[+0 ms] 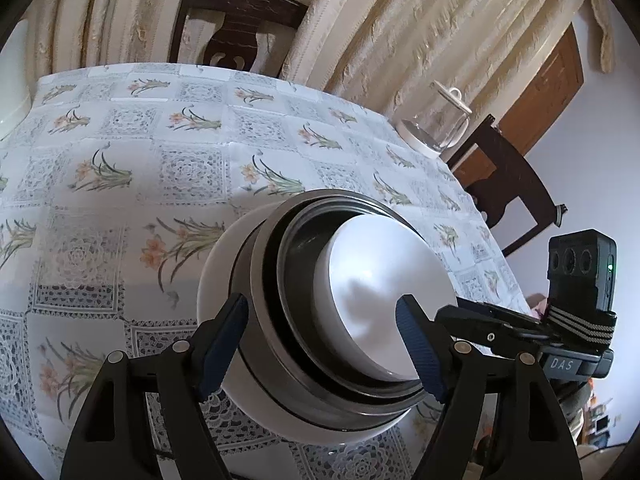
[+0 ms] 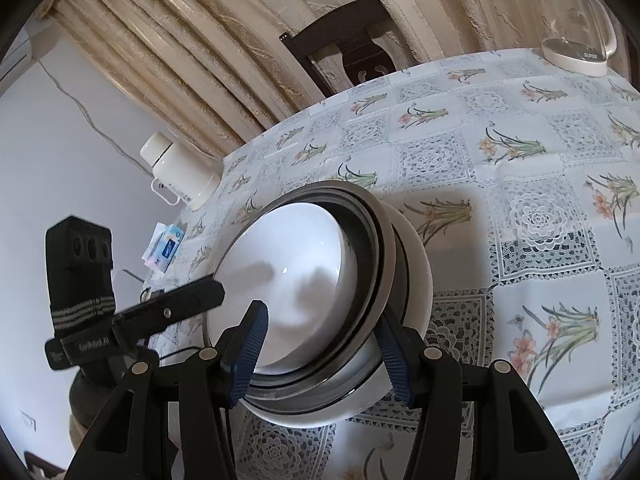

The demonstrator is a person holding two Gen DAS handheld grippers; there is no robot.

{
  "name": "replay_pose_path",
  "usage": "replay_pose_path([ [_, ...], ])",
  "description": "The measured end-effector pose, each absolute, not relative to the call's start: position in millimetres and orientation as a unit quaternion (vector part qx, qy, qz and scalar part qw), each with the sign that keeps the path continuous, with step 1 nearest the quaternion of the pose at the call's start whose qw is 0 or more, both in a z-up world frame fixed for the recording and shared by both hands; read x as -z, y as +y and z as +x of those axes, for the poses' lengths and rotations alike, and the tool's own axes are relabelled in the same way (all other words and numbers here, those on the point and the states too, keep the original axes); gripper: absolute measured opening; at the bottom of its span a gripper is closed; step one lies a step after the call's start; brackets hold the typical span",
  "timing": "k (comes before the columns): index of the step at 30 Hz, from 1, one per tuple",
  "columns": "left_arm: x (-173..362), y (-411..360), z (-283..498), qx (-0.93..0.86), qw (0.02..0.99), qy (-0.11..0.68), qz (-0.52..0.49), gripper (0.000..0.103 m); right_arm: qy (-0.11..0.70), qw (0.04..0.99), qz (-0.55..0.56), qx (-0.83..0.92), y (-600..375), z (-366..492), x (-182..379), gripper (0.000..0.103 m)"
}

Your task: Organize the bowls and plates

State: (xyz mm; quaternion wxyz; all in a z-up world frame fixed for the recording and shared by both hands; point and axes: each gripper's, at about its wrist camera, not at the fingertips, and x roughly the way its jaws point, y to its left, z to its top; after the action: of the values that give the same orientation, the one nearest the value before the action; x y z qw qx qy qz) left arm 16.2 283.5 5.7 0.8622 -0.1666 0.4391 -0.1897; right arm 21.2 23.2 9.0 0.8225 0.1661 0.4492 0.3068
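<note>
Both claws are clamped across one nested stack of bowls, held between them from opposite sides. Left gripper (image 1: 322, 350) has its blue-padded fingers (image 1: 224, 344) spread wide around the stack, one pad against the outer white bowl (image 1: 218, 276), the other reaching inside the inner white bowl (image 1: 384, 300). Right gripper (image 2: 324, 354) does the same from the other side, one pad inside that inner bowl (image 2: 280, 276), one on the outside of the stack. Between the two white bowls sit the steel bowls (image 1: 272, 320), their rims showing as dark and grey rings.

Whether the stack rests on the tabletop or hangs just above it I cannot tell; it lies over the near part of the tablecloth (image 1: 132, 152), a pale cloth printed with lace squares and orange flowers that covers the whole table.

At the far right corner of the tabletop stands a glass kettle (image 1: 444, 124) on a white base. At the left edge stands a white flask (image 2: 180, 172), with a small blue-and-white packet (image 2: 166, 246) near it. Dark wooden chairs (image 1: 236, 28) stand at the far side, backed by heavy cream curtains (image 1: 380, 28), and a brown wooden door (image 1: 548, 80) shows beside a pale wall.
</note>
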Motion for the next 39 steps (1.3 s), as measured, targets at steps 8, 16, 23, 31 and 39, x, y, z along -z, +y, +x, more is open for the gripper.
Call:
replay_pose_path([
  [8,-4,279,12,0.198,0.86,0.437,-0.174,0.077,0.448,0.822,0.167,-0.308,25,18,-10,0.059],
  [16,-3,281,8,0.197,0.861,0.435,-0.176,0.077,0.45,0.82,0.168,-0.31,26,10,-11,0.059],
  [23,-3,284,4,0.198,0.86,0.434,-0.18,0.077,0.448,0.822,0.167,-0.31,28,5,-11,0.059],
  [31,-15,286,-12,0.154,0.894,0.394,-0.147,0.079,0.414,0.853,0.148,-0.281,23,-9,-18,0.059],
  [39,-26,279,-35,0.099,0.931,0.339,-0.088,0.09,0.376,0.88,0.121,-0.264,25,-30,-26,0.061],
])
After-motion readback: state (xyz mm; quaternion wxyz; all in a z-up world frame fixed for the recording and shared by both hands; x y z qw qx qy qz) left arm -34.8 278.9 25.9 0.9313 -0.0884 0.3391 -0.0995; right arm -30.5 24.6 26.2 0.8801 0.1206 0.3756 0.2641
